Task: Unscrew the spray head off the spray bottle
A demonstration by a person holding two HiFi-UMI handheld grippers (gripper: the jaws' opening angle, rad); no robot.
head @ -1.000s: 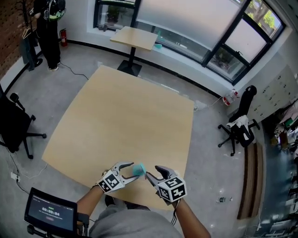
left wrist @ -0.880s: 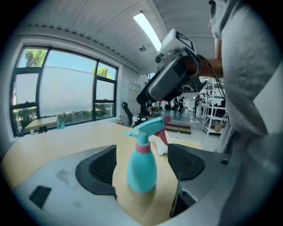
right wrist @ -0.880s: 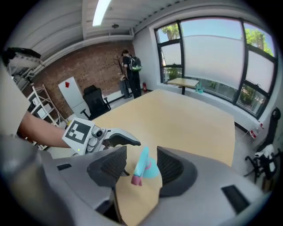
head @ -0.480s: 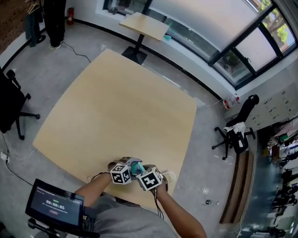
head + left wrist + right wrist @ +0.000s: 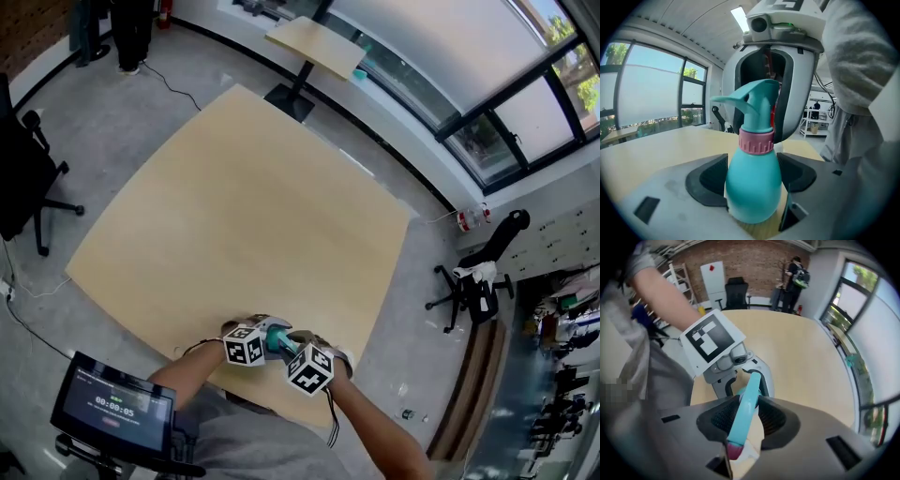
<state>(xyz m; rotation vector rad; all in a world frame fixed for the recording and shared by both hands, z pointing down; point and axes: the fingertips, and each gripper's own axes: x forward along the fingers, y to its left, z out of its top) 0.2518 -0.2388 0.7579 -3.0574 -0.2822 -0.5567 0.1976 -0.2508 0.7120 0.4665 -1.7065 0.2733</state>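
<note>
A teal spray bottle (image 5: 752, 192) with a pink collar (image 5: 756, 141) stands upright on the table's near edge (image 5: 225, 375). My left gripper (image 5: 753, 177) has its pads against the bottle's round body while its jaws are closing. From above, my right gripper (image 5: 743, 416) has the teal spray head (image 5: 746, 401) squeezed between its pads, and its jaws are closing too. In the head view the bottle (image 5: 276, 337) shows between the left gripper (image 5: 262, 336) and the right gripper (image 5: 292, 347), which almost touch. The bottle's base is hidden.
The wooden table (image 5: 234, 206) stretches away from me. A screen (image 5: 114, 405) sits at lower left. Office chairs (image 5: 28, 187) (image 5: 473, 277) stand on both sides of the table, a small table (image 5: 314, 47) beyond it, and a person (image 5: 797, 275) by the far wall.
A second ago my right gripper was off to the right, away from the bottle. It has moved in over the spray head and closed on it. The left gripper stays around the body.
</note>
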